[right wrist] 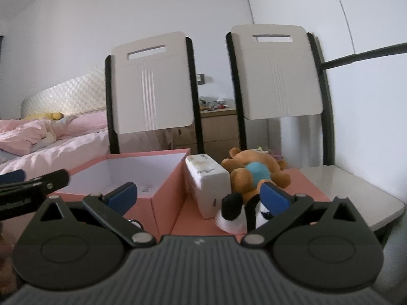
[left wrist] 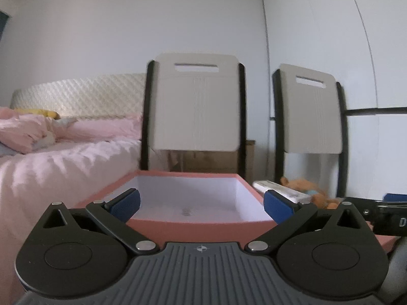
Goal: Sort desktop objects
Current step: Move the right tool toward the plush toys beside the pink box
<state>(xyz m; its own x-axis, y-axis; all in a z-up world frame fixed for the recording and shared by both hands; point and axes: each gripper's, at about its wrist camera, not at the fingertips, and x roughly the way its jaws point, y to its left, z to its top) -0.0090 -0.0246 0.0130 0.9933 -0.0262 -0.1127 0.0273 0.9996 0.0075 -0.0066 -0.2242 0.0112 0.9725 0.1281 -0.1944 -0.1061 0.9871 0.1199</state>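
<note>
On desk, by box | both tongs wide open, empty: left, right | panda toy just ahead of right | centre fingers, grip the body, not the ear.

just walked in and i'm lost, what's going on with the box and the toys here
A person is sorting things on a desk with a handheld claw in each hand. The left claw is open and held in front of the open pink cardboard box, which looks nearly empty. The right claw is also open, close to the small black-and-white plush toy. An orange plush bear with a teal belly and a white rectangular packet lie beside the box. Nothing is gripped.
</note>
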